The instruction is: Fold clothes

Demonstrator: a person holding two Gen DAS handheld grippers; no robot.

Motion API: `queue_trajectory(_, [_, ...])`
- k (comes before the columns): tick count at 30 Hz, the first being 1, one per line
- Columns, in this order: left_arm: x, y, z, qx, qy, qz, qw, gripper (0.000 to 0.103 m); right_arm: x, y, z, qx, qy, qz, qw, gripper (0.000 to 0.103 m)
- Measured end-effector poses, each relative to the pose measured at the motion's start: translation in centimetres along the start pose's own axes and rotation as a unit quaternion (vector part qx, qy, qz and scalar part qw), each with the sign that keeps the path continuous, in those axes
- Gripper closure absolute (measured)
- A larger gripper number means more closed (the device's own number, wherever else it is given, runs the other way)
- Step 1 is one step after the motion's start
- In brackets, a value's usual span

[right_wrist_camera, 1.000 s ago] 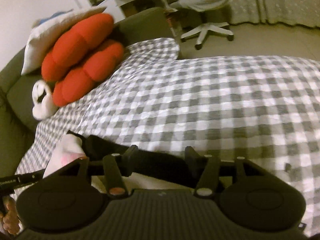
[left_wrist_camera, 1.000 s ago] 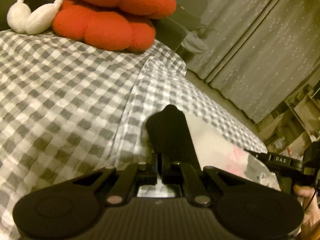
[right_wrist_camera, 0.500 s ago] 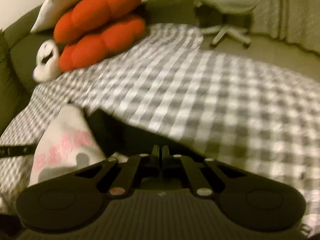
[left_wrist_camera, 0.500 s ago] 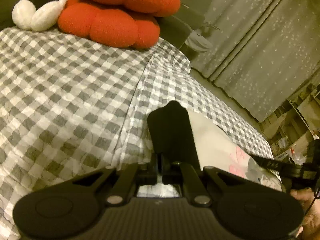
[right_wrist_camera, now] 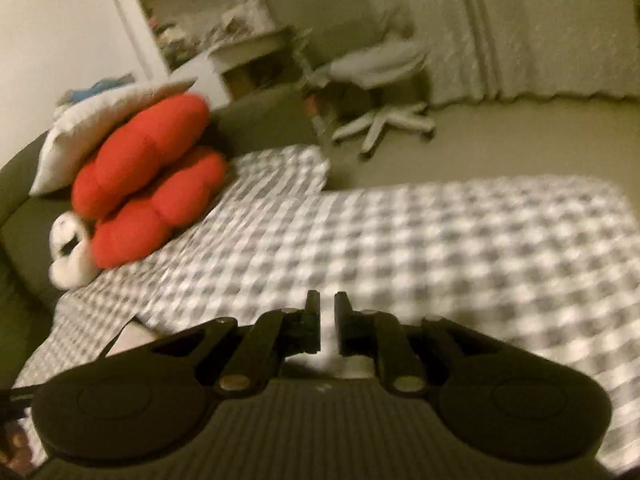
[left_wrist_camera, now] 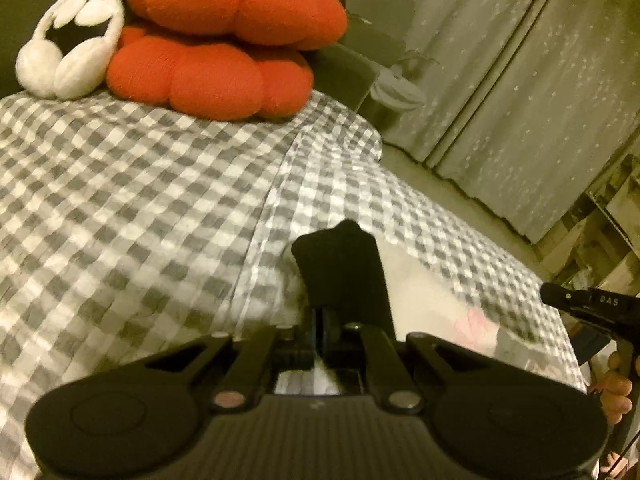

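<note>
A white garment with a pink print and a black sleeve lies on the grey checked bed cover. My left gripper is shut on the black sleeve, which sticks up ahead of the fingers. My right gripper has its jaws a narrow gap apart with nothing between them, above the checked cover. A small piece of the white garment shows at its lower left. The right gripper's body shows at the right edge of the left wrist view.
Red cushions and white earmuffs sit at the head of the bed; they also show in the right wrist view. A white pillow lies above them. An office chair, curtains and shelves stand beyond the bed.
My right gripper let go of the black part of the garment, opened slightly and lifted up and away from it. My left gripper stayed shut on the sleeve and shifted a little.
</note>
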State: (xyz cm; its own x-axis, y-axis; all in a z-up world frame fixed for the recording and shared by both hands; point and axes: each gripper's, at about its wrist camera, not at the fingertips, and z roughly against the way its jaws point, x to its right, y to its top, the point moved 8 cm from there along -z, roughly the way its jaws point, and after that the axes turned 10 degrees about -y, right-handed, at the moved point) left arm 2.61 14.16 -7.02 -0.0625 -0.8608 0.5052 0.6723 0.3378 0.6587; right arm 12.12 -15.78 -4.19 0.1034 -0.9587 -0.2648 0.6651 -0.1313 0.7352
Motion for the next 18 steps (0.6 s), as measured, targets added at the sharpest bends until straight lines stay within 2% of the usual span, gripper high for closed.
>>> queue_trajectory(1, [-0.1, -0.4, 0.1, -0.007, 0.005, -0.003, 1.0000, 0.100, -0.8, -0.4, -0.3, -0.012, 0.016, 0.000, 1.000, 0.073])
queue_trajectory(2, [-0.2, -0.8, 0.3, -0.014, 0.009, -0.009, 0.9998, 0.101, -1.6, -0.7, -0.7, -0.024, 0.032, -0.001, 0.999, 0.052])
queue_trajectory(3, [-0.3, -1.2, 0.4, -0.018, 0.012, -0.016, 0.9996, 0.101, -2.4, -1.1, -0.8, -0.032, 0.046, -0.001, 0.998, 0.046])
queue_trajectory(9, [-1.3, -1.8, 1.0, -0.032, -0.006, 0.003, 0.9995, 0.101, -7.2, -2.1, -1.3, -0.074, 0.111, -0.005, 0.991, 0.046])
queue_trajectory(18, [-1.6, -2.2, 0.9, -0.049, -0.021, 0.019, 0.9984, 0.101, -10.7, -3.3, -4.4, -0.119, 0.116, -0.016, 0.986, 0.061])
